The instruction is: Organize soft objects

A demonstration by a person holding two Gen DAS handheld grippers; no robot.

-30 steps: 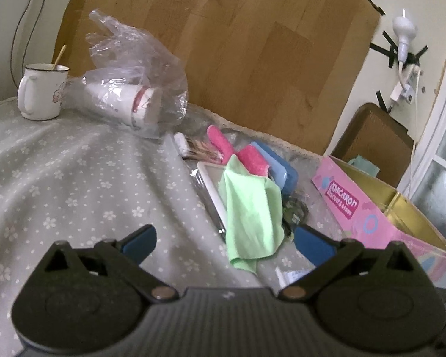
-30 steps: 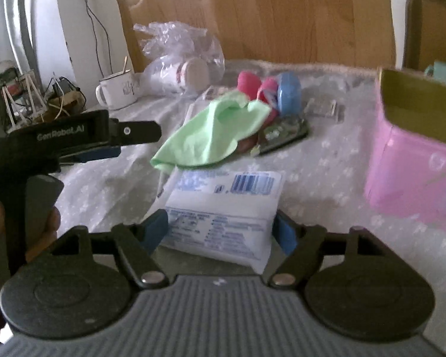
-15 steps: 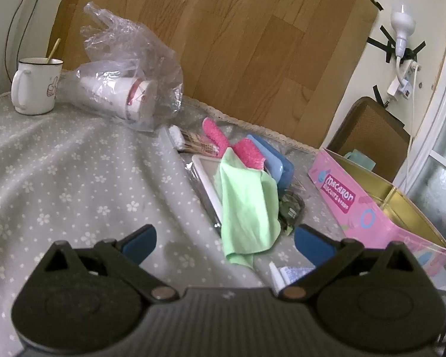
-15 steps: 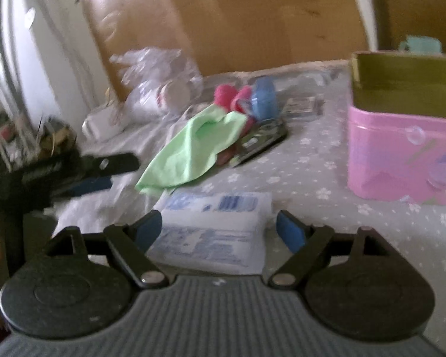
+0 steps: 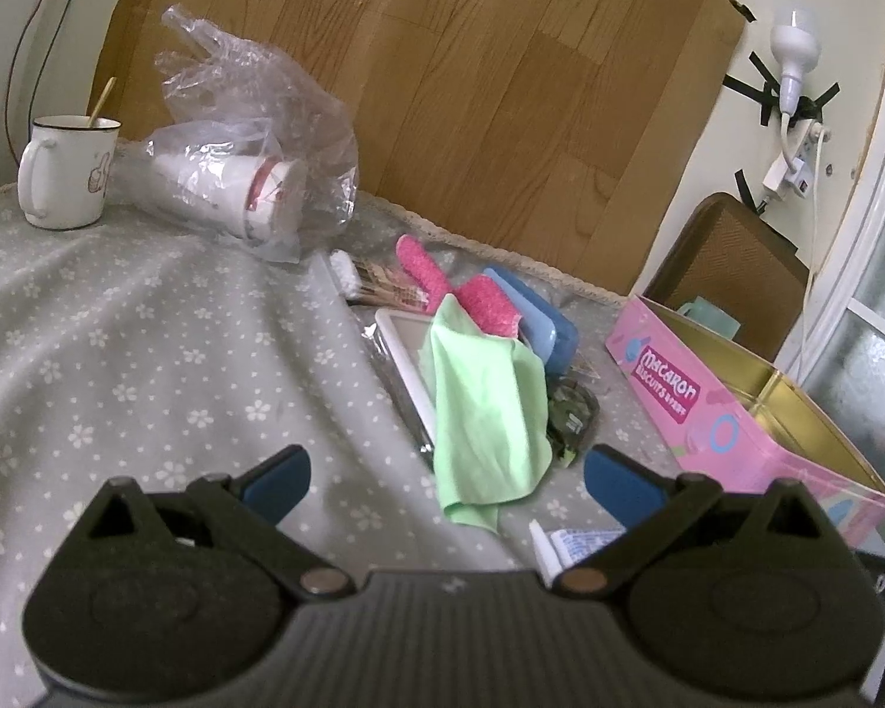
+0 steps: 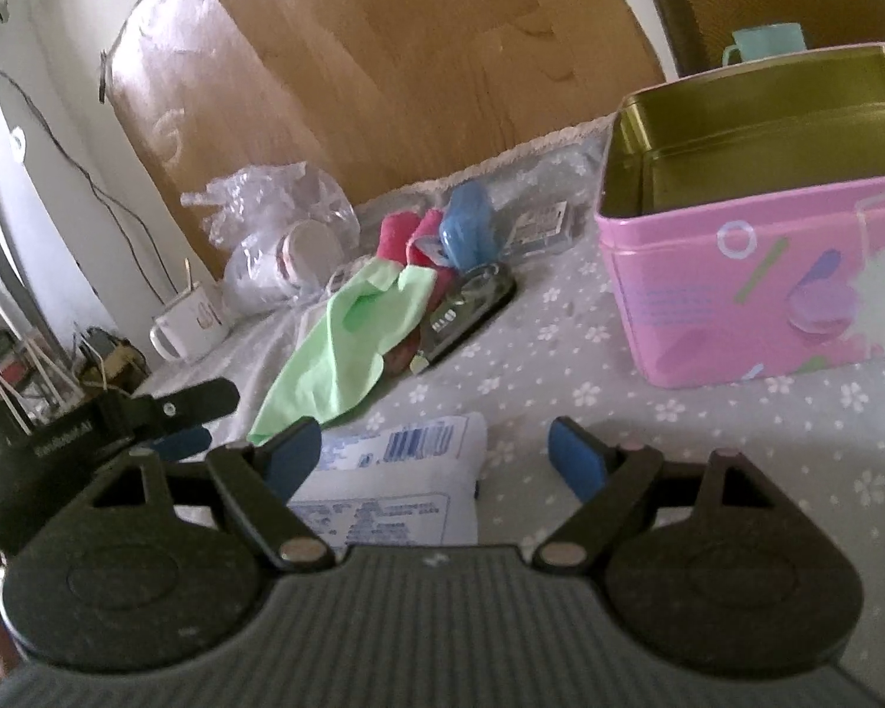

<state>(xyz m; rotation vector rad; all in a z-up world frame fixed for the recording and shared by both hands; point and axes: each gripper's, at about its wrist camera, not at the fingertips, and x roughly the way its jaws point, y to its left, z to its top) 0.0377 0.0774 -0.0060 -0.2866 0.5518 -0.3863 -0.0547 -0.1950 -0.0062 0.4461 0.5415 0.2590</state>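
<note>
A light green cloth (image 5: 487, 407) (image 6: 354, 348) lies draped over a pile with pink sponges (image 5: 484, 304) (image 6: 407, 236) and a blue sponge (image 5: 537, 318) (image 6: 466, 230). A white tissue pack (image 6: 395, 484) (image 5: 578, 543) lies in front of the pile. The open pink macaron tin (image 5: 731, 407) (image 6: 755, 277) stands to the right. My left gripper (image 5: 445, 481) is open and empty, just short of the cloth; it also shows in the right wrist view (image 6: 171, 419). My right gripper (image 6: 436, 463) is open and empty above the tissue pack.
A white mug (image 5: 65, 171) and a plastic bag with cups (image 5: 253, 165) stand at the back left. A dark packet (image 6: 472, 312) and a white flat device (image 5: 410, 360) lie in the pile. A wooden board (image 5: 501, 71) leans behind the flowered tablecloth (image 5: 147, 354).
My right gripper has lifted and tilted, swinging right toward the pink tin. My left gripper has drawn back slightly and turned left. Both stay open and empty.
</note>
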